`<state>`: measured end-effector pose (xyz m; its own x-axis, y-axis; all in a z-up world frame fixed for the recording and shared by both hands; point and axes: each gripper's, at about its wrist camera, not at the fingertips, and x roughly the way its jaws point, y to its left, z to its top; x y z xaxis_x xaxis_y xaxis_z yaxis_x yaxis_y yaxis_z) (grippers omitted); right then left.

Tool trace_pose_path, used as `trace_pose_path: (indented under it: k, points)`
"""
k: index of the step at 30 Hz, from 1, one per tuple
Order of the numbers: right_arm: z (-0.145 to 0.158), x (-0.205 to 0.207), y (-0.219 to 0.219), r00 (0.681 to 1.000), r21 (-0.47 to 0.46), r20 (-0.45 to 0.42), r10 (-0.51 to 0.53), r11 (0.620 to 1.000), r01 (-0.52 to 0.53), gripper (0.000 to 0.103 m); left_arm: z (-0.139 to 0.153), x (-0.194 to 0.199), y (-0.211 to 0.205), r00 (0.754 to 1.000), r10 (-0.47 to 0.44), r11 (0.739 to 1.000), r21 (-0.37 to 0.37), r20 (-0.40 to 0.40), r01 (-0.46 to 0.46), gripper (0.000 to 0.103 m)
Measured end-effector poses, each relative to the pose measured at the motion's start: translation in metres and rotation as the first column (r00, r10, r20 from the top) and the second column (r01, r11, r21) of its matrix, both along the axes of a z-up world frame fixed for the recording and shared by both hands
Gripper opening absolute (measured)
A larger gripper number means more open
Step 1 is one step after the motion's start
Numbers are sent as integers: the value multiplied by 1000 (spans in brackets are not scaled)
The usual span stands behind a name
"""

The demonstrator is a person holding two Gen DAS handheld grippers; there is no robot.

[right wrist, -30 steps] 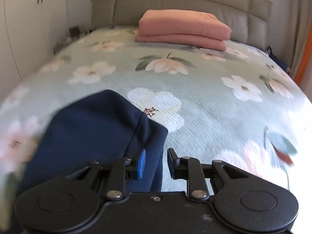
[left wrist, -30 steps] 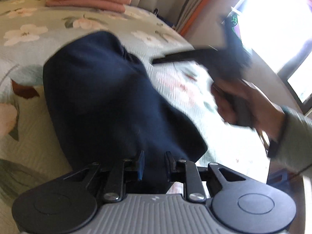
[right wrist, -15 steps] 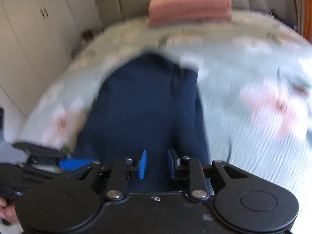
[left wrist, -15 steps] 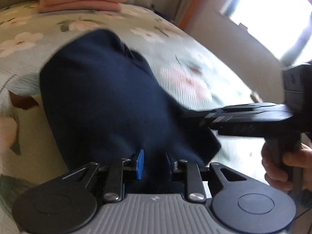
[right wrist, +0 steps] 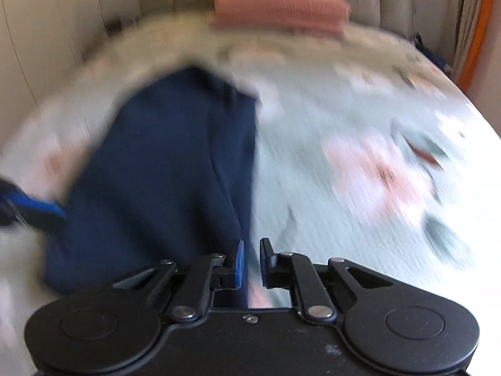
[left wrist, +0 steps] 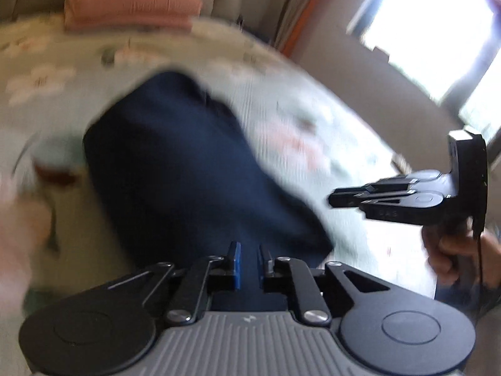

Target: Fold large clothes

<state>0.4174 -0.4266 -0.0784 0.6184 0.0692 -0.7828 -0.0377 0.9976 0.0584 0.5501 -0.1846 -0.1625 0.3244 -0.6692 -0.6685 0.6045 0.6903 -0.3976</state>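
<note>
Both tools — left tool (left wrist: 249, 264) and right tool (right wrist: 250, 263) — stood narrow over the navy garment (left wrist: 188, 172) at lower centre; whether either pinched cloth, I cannot tell. Best to grip both near corners evenly before folding.

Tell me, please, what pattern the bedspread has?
The bedspread is pale green with white and pink flowers, blurred by motion; the right wrist view shows it best.

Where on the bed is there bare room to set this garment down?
Bare bedspread lies right of the navy garment, up to the pink folded stack at the headboard. A narrower strip shows left of the garment. Crowded: the near edge, where both grippers work.
</note>
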Motion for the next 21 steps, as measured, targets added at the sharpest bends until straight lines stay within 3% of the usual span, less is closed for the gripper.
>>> trace_pose_path:
  k: [3,4,6,9,11,12,13,14,15,18,21]
  points:
    - [0,46,16,994,100,98,56,993,-66,14,-10,21,-22,998,56,998,18,41,-57,16]
    - [-3,62,24,986,118,151,73,989,-91,21,-19,26,-27,997,70,997,22,30,-71,15]
    - [-22,97,35,987,151,118,112,980,-129,20,-38,32,-27,997,79,997,-12,-25,-79,14]
    - [-63,124,41,991,65,8,134,989,-134,0,-58,30,-17,992,90,996,-18,-87,-92,3]
    - [-64,120,29,991,40,19,129,991,-130,0,-59,24,-6,988,85,994,-51,-127,-92,3]
    - [-60,115,26,995,-20,13,101,995,-100,0,-56,23,0,986,81,994,-66,-145,-91,3]
    - [-55,113,23,999,-139,4,52,989,-51,0,-51,21,5,986,77,993,-72,-151,-89,4]
    - [-53,111,17,999,-188,3,34,982,-33,8,-44,20,9,986,82,993,-71,-143,-93,4]
    - [-44,110,7,1000,-171,9,30,985,-28,17,-36,20,12,987,89,992,-77,-133,-100,7]
    - [-6,120,2,990,8,106,91,996,-92,17,-17,30,18,987,146,983,-101,-62,-152,12]
    - [15,149,34,960,113,176,216,965,-238,19,-25,46,13,980,191,979,-69,-53,-194,11]
